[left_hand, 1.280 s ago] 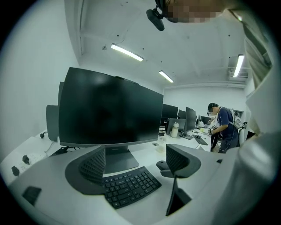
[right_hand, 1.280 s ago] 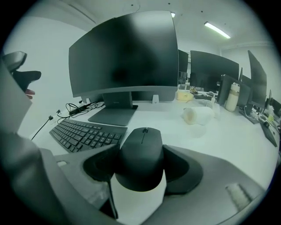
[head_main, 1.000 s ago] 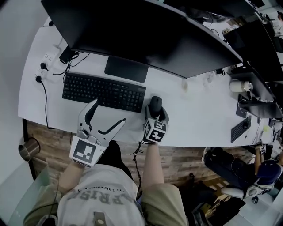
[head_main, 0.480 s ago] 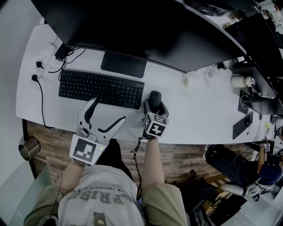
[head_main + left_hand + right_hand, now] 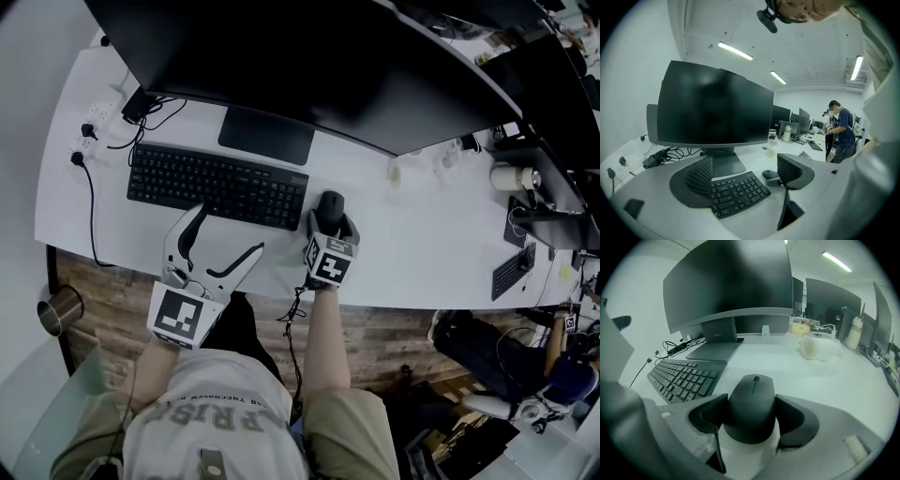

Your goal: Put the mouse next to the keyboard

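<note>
Fingers (image 5: 796, 420) on right gripper (image 5: 751, 417) clamp the rounded black plastic mouse (image 5: 752, 397); left gripper (image 5: 746, 174) gapes. Crooked release could knock the mouse into the flat black keyboard (image 5: 686, 376) leftward.

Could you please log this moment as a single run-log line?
right gripper: shut on mouse | mouse: at right end of keyboard | left gripper: open, empty, by keyboard front edge
</note>
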`<control>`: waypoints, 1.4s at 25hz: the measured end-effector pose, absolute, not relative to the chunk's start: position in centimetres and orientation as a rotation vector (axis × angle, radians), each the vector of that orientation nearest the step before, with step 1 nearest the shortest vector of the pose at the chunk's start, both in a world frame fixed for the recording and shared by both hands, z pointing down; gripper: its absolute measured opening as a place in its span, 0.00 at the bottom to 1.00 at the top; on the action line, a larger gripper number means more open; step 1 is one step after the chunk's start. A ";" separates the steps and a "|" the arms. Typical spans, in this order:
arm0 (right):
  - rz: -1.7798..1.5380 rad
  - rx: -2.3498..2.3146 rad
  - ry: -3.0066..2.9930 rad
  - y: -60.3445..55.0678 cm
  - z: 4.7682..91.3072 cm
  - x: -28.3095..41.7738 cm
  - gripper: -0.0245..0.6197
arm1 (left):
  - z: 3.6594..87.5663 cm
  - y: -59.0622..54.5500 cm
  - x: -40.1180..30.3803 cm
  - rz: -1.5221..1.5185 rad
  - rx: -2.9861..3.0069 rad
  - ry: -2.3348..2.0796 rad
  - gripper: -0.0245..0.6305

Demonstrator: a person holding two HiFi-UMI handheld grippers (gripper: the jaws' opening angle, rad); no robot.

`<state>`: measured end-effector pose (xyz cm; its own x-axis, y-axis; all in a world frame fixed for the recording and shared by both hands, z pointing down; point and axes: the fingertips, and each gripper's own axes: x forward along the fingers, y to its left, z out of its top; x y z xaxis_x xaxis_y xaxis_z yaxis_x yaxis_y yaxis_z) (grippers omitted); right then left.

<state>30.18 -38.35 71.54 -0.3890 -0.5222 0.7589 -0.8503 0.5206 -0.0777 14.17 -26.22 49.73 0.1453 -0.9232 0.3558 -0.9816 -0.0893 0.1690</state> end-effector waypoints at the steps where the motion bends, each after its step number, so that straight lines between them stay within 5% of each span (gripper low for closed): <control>1: 0.604 1.114 -2.075 -38.4 71.5 30.2 0.52 | 49.7 -26.2 14.1 0.226 2.066 -1.833 0.67; 11: 0.535 1.149 -2.182 -38.8 67.5 29.8 0.54 | 49.2 -25.6 13.5 0.236 2.044 -1.860 0.67; 27: 0.258 1.396 -2.736 -32.1 40.8 30.3 0.53 | 38.2 -25.8 12.7 0.140 2.206 -2.009 0.66; 30: 0.171 1.410 -2.777 -30.5 38.3 30.2 0.41 | 36.5 -25.7 13.1 0.103 2.245 -2.015 0.63; 35: 0.043 1.478 -2.808 -29.1 35.2 30.7 0.16 | 34.7 -24.9 13.1 0.065 2.285 -2.073 0.41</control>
